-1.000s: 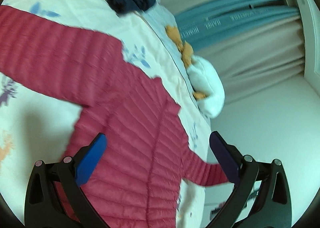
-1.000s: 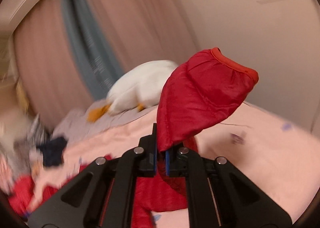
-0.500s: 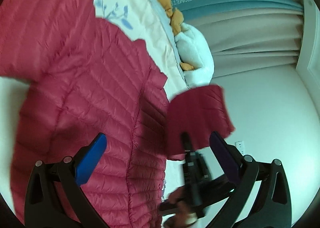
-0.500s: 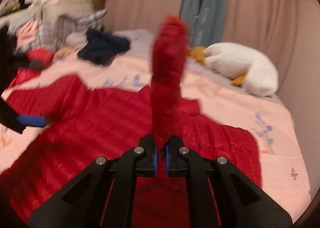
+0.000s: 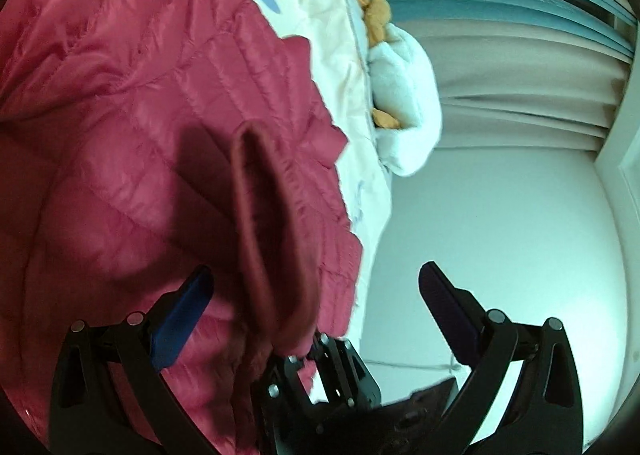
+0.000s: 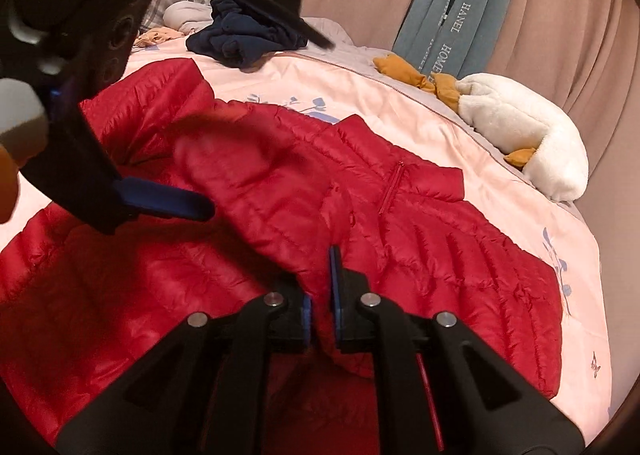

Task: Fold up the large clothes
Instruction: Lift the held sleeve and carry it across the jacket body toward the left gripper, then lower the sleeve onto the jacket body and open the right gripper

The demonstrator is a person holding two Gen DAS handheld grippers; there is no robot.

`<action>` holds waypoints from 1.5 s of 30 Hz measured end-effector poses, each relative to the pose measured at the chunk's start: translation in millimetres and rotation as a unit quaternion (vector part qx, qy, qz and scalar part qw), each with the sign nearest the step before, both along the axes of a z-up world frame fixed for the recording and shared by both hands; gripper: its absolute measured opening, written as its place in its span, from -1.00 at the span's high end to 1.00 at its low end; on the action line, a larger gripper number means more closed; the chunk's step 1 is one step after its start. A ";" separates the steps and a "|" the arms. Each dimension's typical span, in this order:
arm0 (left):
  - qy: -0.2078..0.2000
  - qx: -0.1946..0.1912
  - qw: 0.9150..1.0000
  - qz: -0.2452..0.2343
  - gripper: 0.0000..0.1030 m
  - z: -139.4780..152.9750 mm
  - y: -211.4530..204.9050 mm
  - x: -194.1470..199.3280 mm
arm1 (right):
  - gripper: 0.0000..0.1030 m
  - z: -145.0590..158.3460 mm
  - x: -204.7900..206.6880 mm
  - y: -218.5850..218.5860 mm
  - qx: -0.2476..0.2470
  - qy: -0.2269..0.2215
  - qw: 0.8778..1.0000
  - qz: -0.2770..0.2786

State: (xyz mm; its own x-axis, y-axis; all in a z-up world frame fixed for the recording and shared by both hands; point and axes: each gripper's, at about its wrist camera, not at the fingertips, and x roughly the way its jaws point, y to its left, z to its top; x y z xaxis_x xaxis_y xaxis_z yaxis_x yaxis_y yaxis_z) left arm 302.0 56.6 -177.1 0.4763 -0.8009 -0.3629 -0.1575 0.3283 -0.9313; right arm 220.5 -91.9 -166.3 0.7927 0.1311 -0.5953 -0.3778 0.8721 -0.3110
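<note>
A red quilted down jacket (image 6: 440,255) lies spread flat on the bed, zip up. My right gripper (image 6: 320,295) is shut on one sleeve (image 6: 240,175), which is laid over the jacket's body towards the left. In the left wrist view the same sleeve (image 5: 272,235) stands as a dark red fold rising from the right gripper (image 5: 316,339), above the jacket (image 5: 140,135). My left gripper (image 5: 314,275) is open and holds nothing; the sleeve passes between its fingers without touching them. From the right wrist view the left gripper (image 6: 268,127) hovers over the jacket's left part.
A white plush duck (image 6: 520,135) with orange feet lies at the bed's far right edge. A pile of navy clothing (image 6: 240,39) and other clothes sit at the far end. The pale floral bed cover (image 6: 400,95) surrounds the jacket. Curtains hang behind.
The right gripper has swung the sleeve from high in the air down and across the jacket's body. The left gripper has moved closer over the jacket, and the right gripper now shows in its view.
</note>
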 end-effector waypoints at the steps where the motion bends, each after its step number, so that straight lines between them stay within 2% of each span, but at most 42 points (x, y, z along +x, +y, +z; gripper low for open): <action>1: -0.001 0.010 1.000 0.008 -0.94 0.1 0.9 0.8 | 0.85 0.3 1.2 -0.3 0.003 0.002 1.000 0.000; 2: -0.004 0.018 1.000 0.014 -0.73 0.5 1.8 1.1 | 0.82 0.3 2.0 -0.9 0.006 0.004 1.000 -0.001; 3: -0.009 0.026 1.000 0.015 -0.44 0.8 1.4 2.1 | 0.79 0.6 3.7 -2.3 0.009 0.006 1.000 -0.001; 4: -0.009 0.034 0.999 0.014 -0.30 0.2 1.4 3.8 | 0.77 0.2 7.2 -4.1 0.013 0.006 1.000 -0.002; 6: -0.007 0.058 0.998 0.004 0.40 -1.0 -3.0 8.5 | 0.62 2.1 8.9 -7.6 0.022 0.008 1.000 -0.006; 8: -0.006 0.080 0.997 -0.002 0.65 -2.1 -6.6 14.0 | 0.21 7.6 8.2 -14.2 0.038 0.006 0.999 -0.015; 9: -0.010 0.097 0.995 -0.001 0.70 -0.5 -7.8 15.0 | 0.07 10.7 7.3 -18.4 0.047 0.005 0.999 -0.021; 10: -0.015 0.110 0.994 0.001 0.70 3.0 -9.0 16.2 | -0.09 14.3 6.0 -23.7 0.058 0.003 0.998 -0.026; 11: -0.020 0.118 0.993 0.002 0.71 5.6 -9.5 16.8 | -0.15 19.9 3.1 -31.9 0.074 0.002 0.997 -0.029; 15: -0.063 0.174 0.983 0.009 0.71 36.4 -4.2 20.0 | -0.20 43.6 -7.2 -69.9 0.125 -0.005 0.991 -0.047; 17: -0.082 0.202 0.976 0.007 0.71 50.9 -2.4 23.5 | -0.21 56.3 -5.5 -96.2 0.167 -0.002 0.984 -0.060; 19: -0.092 0.216 0.972 0.004 0.71 57.4 0.3 27.3 | -0.20 65.2 0.6 -123.5 0.209 0.008 0.974 -0.086; 21: -0.093 0.231 0.969 0.000 0.71 58.8 0.5 32.7 | -0.04 64.9 15.2 -149.7 0.234 0.028 0.964 -0.123; 23: -0.084 0.246 0.966 -0.002 0.71 54.1 2.8 37.3 | 0.38 54.4 32.5 -171.0 0.247 0.056 0.954 -0.161; 25: -0.074 0.262 0.962 0.002 0.71 47.6 3.9 41.5 | 0.40 41.3 44.2 -187.4 0.242 0.069 0.947 -0.199; 28: -0.058 0.287 0.956 0.014 0.71 36.2 14.4 46.5 | 0.40 28.1 46.4 -195.6 0.215 0.070 0.949 -0.220; 31: -0.027 0.303 0.953 0.010 0.71 15.9 22.3 52.9 | 0.43 4.8 55.4 -206.2 0.205 0.100 0.945 -0.236; 32: -0.012 0.316 0.949 0.004 0.70 6.1 23.2 54.1 | 0.49 -1.8 56.5 -206.2 0.199 0.107 0.945 -0.238; 35: -0.001 0.315 0.949 0.013 0.50 -7.5 28.7 51.2 | 0.49 -12.2 61.1 -205.1 0.186 0.114 0.946 -0.240; 37: 0.003 0.302 0.953 0.019 0.48 -9.9 33.9 50.2 | 0.47 -10.8 60.5 -204.5 0.182 0.113 0.947 -0.240; 39: 0.000 0.305 0.952 0.021 0.41 -2.6 39.4 47.9 | 0.42 -2.1 57.4 -202.9 0.179 0.106 0.949 -0.238; 40: -0.010 0.317 0.948 0.021 0.36 6.9 42.9 45.5 | 0.32 3.6 55.4 -202.4 0.179 0.098 0.950 -0.236; 41: -0.016 0.325 0.945 0.022 0.21 13.9 44.2 42.0 | 0.12 13.2 50.0 -202.7 0.180 0.080 0.953 -0.231; 42: -0.036 0.338 0.940 0.025 -0.04 28.1 47.3 37.1 | 0.01 18.8 46.2 -201.1 0.181 0.071 0.954 -0.228; 43: -0.055 0.351 0.934 0.028 -0.18 40.4 48.8 32.8 | -0.10 26.9 42.5 -200.5 0.182 0.057 0.956 -0.222; 44: -0.075 0.368 0.926 0.033 -0.33 53.1 48.4 28.3 | -0.10 31.7 42.1 -199.9 0.183 0.054 0.957 -0.218; 45: -0.087 0.379 0.921 0.032 -0.33 61.3 45.3 25.0 | -0.10 35.1 41.8 -198.7 0.185 0.052 0.958 -0.215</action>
